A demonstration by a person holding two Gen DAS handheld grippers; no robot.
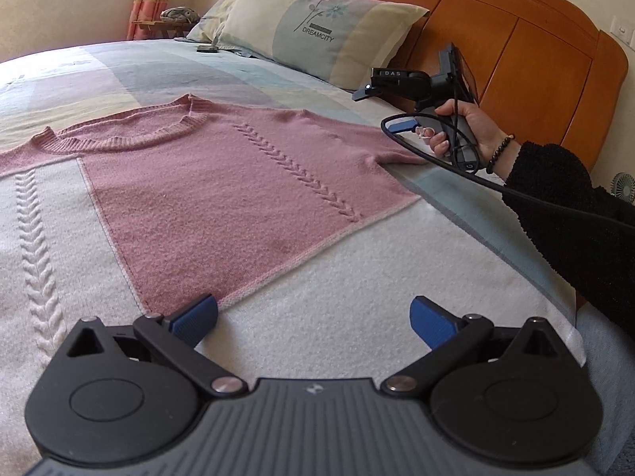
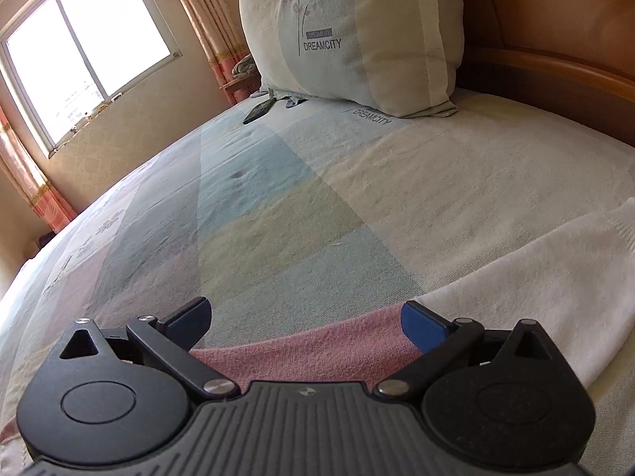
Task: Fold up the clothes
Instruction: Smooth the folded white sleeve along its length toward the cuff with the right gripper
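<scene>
Pink and white knit sweater (image 1: 222, 190) lying flat on bed, spread across centre and left of left wrist frame. Ribbed round neckline at upper left of frame. Pink centre panel with raised chevron cable running diagonally; white panels either side, left one with white cable braid. Pink sleeve edge reaching toward centre right. In right wrist frame, pink part at bottom centre, white part at lower right.
</scene>
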